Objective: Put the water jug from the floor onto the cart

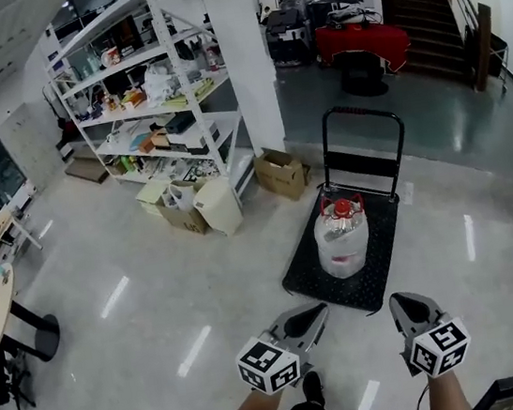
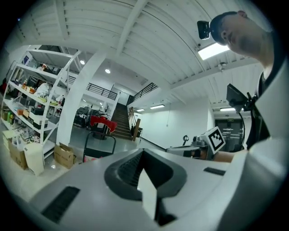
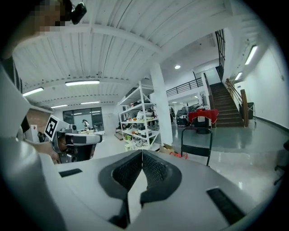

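Nearest, the left tool and the right tool sit side by side low in the head view, each with its jaws pressed together on nothing, both pointing toward the cart. Just beyond their tips the water jug, clear with a red cap, stands upright on the cart's black deck, in front of its push handle. Farther off a cardboard box sits on the pale floor beside a white pillar, with a loaded shelf rack to the left and a staircase at the back.
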`<state>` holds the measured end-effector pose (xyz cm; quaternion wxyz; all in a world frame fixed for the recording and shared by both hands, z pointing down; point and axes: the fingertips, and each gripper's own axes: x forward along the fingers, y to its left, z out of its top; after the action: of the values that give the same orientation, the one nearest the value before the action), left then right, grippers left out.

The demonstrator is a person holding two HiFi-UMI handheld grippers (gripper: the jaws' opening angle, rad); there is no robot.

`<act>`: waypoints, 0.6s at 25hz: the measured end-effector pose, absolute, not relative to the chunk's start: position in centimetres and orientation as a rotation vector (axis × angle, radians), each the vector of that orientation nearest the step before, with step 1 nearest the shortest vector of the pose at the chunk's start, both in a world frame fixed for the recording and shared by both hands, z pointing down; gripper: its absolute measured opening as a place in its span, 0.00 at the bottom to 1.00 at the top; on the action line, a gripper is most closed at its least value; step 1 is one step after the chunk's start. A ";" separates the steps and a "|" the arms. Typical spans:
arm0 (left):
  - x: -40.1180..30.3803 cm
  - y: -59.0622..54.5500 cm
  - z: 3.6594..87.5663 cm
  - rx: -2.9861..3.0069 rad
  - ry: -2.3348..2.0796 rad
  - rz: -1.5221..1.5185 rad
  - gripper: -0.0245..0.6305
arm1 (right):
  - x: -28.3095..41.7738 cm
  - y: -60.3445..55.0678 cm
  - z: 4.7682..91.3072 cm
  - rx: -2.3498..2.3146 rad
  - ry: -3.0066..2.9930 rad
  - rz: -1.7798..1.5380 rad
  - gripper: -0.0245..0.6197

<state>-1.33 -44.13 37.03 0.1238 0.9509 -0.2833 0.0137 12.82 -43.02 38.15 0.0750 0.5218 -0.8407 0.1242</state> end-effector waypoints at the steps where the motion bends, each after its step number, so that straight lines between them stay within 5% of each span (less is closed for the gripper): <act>1: -0.6 -42.0 37.4 2.771 -0.827 0.049 0.04 | 13.4 -41.1 38.5 1.559 -2.525 0.372 0.04; 15: -0.3 -19.7 37.7 2.711 -0.863 0.189 0.04 | 14.7 -22.0 38.5 1.570 -2.596 0.398 0.04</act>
<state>-0.31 -19.71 37.69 0.1447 0.9407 -0.2996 0.0657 14.66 -21.97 38.46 0.0406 0.5127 -0.8477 0.1300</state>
